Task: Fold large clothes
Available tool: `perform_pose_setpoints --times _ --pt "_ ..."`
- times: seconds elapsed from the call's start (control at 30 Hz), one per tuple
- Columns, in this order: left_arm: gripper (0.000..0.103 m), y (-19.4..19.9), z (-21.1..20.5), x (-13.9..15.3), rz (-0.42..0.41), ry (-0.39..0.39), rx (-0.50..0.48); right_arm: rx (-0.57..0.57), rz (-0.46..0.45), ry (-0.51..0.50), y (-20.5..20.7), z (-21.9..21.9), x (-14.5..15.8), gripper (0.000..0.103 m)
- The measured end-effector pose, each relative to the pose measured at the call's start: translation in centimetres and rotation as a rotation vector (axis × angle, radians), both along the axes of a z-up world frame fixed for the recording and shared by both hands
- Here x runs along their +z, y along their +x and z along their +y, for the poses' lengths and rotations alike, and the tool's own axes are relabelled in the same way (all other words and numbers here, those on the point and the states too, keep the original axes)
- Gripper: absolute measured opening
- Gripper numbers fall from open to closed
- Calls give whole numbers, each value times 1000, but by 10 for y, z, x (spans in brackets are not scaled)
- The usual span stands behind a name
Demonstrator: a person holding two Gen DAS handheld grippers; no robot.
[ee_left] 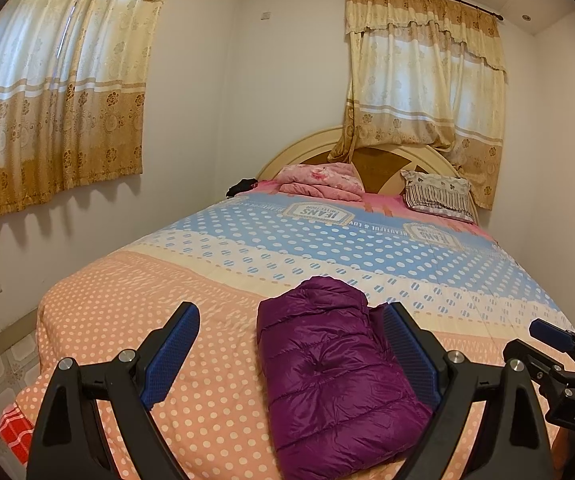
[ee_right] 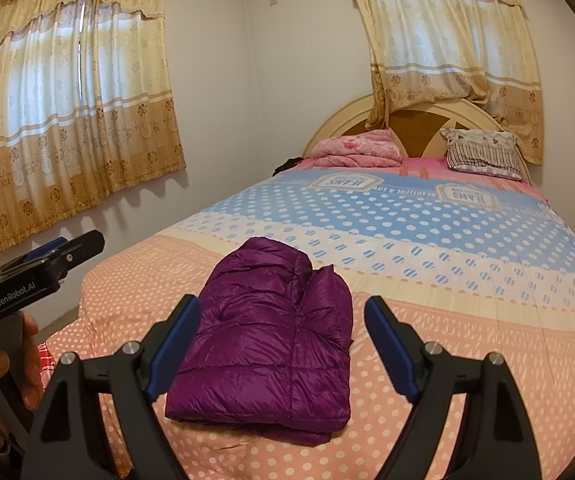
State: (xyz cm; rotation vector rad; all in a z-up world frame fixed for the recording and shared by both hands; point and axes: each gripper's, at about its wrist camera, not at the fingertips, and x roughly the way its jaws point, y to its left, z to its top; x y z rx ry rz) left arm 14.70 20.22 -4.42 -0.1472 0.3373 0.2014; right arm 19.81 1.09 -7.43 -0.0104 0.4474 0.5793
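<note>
A purple quilted down jacket lies folded into a compact rectangle on the near end of the bed; it also shows in the right wrist view. My left gripper is open and empty, held above the bed just short of the jacket, whose right side lies between the fingers' line of sight. My right gripper is open and empty, held above the jacket's near edge. The right gripper also shows at the right edge of the left wrist view. The left gripper also shows at the left of the right wrist view.
The bed has a dotted orange, cream and blue cover. A pink folded blanket and a striped pillow lie by the headboard. Walls with curtains stand left and behind. A red cloth hangs at the bed's near left corner.
</note>
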Motion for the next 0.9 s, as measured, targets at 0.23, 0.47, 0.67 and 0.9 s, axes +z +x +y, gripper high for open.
perform_pose_setpoints --times 0.23,0.47,0.67,0.9 --pt "93 0 0 0 3 0 0 -1 1 0 0 1 0 86" --pt "93 1 -2 -1 6 2 0 2 8 -1 -2 -2 -3 86" --pt "93 2 -1 -3 8 3 1 4 11 -2 -2 -2 -4 86" --pt "93 2 -1 -3 12 1 1 5 15 -6 -1 -2 -5 86"
